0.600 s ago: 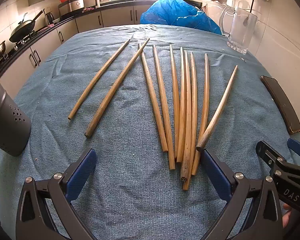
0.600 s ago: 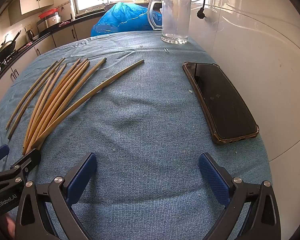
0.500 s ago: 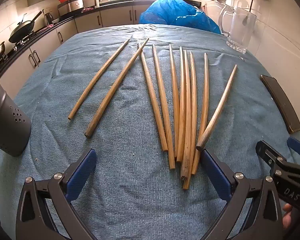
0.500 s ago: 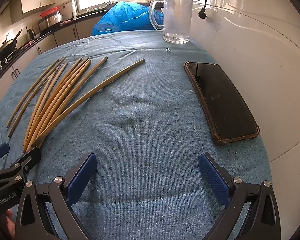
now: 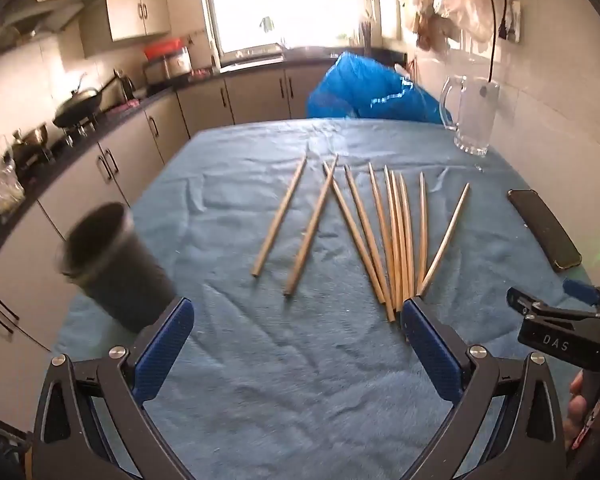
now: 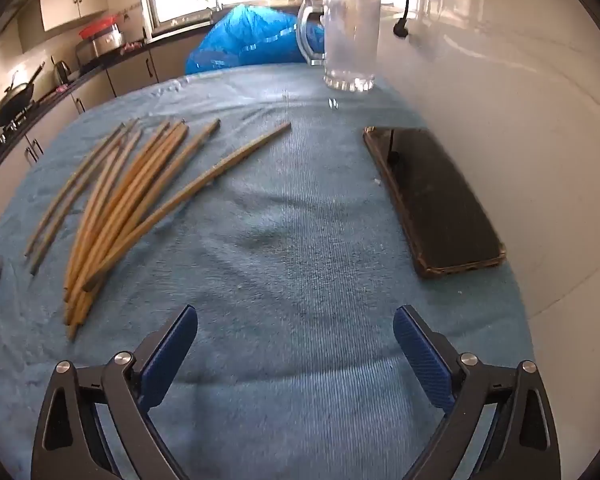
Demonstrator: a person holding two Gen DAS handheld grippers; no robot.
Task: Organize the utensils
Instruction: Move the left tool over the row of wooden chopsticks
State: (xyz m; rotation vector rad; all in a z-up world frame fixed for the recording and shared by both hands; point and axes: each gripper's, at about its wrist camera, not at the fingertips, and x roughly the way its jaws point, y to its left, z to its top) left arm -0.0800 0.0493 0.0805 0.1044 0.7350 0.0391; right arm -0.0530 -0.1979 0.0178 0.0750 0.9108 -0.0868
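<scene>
From my left wrist camera I see the left gripper with its blue pads spread wide and nothing between them, hovering over the blue cloth that covers the table. The wooden chopsticks lie loose on that cloth ahead of it: two set apart on the left, the rest fanned out with their near ends bunched just beyond the gripper's right pad. A dark cylindrical utensil holder stands at the left edge of the cloth, just beside the left pad, blurred. On the far right a dark phone lies flat near the wall, and a clear glass mug stands at the far corner next to a crumpled blue plastic bag. My right gripper is likewise spread with empty jaws, over bare cloth between the chopsticks on its left and the phone on its right; it touches neither. In the left view, its black body and a bit of the hand holding it show at the right edge.
</scene>
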